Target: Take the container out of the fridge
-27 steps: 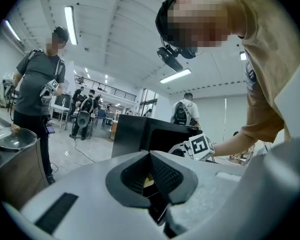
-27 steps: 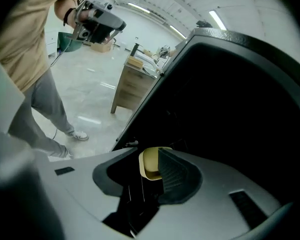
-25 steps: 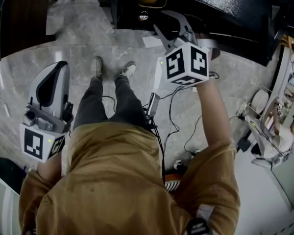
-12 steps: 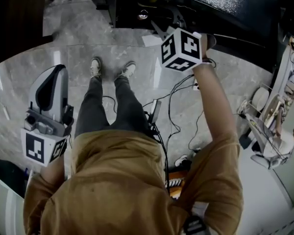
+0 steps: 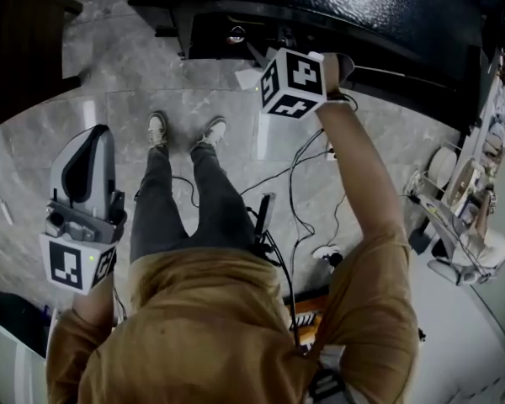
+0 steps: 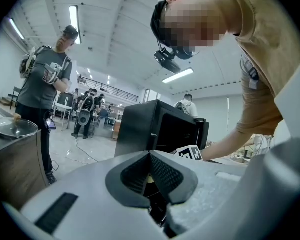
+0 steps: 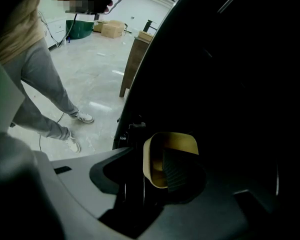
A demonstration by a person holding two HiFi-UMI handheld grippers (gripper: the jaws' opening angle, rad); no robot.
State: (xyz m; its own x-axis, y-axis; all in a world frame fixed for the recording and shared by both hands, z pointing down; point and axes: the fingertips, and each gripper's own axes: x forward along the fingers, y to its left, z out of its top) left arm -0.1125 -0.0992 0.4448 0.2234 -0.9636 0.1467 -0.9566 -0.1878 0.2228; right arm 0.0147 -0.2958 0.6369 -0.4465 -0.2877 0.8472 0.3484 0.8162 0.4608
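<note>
The black fridge (image 5: 362, 7) stands open ahead of me on the floor. My right gripper reaches into its dark inside, and in the head view only the marker cube (image 5: 293, 82) shows. In the right gripper view a tan open-topped container (image 7: 157, 149) sits in there, right at my right gripper (image 7: 150, 161). The jaws are opening, with the container's near wall between them and the ribbed right pad (image 7: 177, 174) over its mouth. My left gripper (image 5: 101, 137) hangs at my left side, shut and empty, and the left gripper view (image 6: 150, 156) shows its tips together.
Cables (image 5: 303, 167) trail over the marble floor by my shoes (image 5: 157, 129). A dark cabinet (image 5: 17, 40) stands far left. Equipment clutter (image 5: 454, 192) lines the right. Another person (image 6: 45, 84) stands near a lidded pot (image 6: 15, 129).
My right gripper has moved forward and deeper into the fridge opening, so its fingers no longer show in the head view. The left gripper stays at my side.
</note>
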